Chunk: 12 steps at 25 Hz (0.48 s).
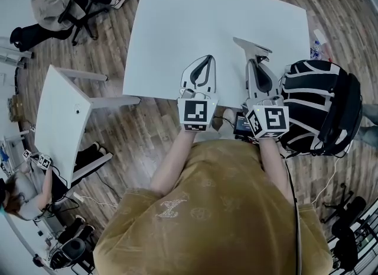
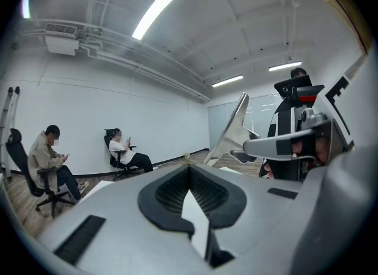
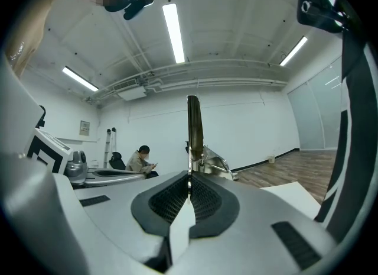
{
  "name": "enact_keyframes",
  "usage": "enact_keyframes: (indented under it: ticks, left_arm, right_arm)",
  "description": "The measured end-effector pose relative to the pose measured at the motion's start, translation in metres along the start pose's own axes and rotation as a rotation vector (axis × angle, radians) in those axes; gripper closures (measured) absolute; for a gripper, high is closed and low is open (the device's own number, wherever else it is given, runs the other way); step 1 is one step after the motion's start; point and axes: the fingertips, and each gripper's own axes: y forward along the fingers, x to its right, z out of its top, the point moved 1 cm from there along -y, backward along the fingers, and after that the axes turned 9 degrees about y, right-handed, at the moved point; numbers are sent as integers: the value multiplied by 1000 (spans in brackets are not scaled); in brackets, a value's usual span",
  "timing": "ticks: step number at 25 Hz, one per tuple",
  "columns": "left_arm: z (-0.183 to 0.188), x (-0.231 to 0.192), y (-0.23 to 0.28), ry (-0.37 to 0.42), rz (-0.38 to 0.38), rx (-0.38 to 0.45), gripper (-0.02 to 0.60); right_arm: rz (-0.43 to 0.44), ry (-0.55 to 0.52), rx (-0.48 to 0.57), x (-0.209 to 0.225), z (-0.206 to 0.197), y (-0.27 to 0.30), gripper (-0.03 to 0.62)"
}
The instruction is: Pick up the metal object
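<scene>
Far left, a person (image 1: 50,5) sits on an office chair w/ head bent down, well apart from the work. Below that stands a small white side table (image 1: 59,120) on the wood floor.

Centre: the main white table (image 1: 218,25), top bare. The person w/ the grippers stands at its near edge in a tan shirt, both arms out front.

L gripper (image 1: 207,61) hangs over the table's near edge. Its fingers are pressed together w/ nothing between them; the L gripper view (image 2: 189,170) shows the dark pads meeting on empty air.

Just beside it, R gripper (image 1: 255,61) is clamped on the metal (image 1: 251,46), a flat shiny piece that sticks out past the jaw tips over the table's near right part. In the R gripper view (image 3: 190,176) the metal (image 3: 194,126) rises edge-on from between the pads. The L gripper view shows its broad face (image 2: 235,132). Whether it touches the tabletop, can't tell.

Far right, near the R gripper: a black-and-white striped thing (image 1: 319,108), bag or chair back, can't tell.
</scene>
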Motion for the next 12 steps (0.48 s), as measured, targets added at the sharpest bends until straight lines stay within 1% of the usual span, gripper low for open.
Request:
enact_keyframes:
  ticks: [12]
  left_arm:
    - [4, -2, -2, -3, 6, 7, 575]
  right_arm:
    - [0, -24, 6, -3, 3, -1, 586]
